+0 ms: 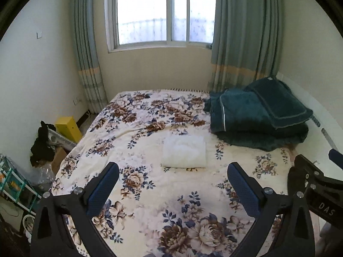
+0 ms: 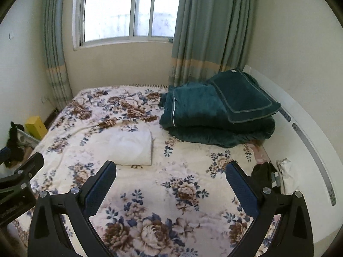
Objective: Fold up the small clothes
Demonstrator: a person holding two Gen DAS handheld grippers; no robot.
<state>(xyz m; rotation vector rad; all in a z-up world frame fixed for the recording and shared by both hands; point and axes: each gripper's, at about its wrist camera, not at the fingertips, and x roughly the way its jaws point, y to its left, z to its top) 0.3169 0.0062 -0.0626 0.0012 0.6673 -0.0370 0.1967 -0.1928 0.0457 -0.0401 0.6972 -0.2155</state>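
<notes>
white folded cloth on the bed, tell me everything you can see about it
The white folded cloth looks like soft, slightly rumpled fabric, folded into a neat, thick rectangle with layered edges showing on its right side. It lies flat near the middle of the floral bedspread, clear of the dark green quilt pile at the back right. Both the left gripper and right gripper are open and apart from it.

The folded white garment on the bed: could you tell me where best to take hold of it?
Probably by the right-hand edge of the folded white garment, where loose layers show. Come in low from the right with the open right tongs; the near edge looks like a rounded fold.
</notes>
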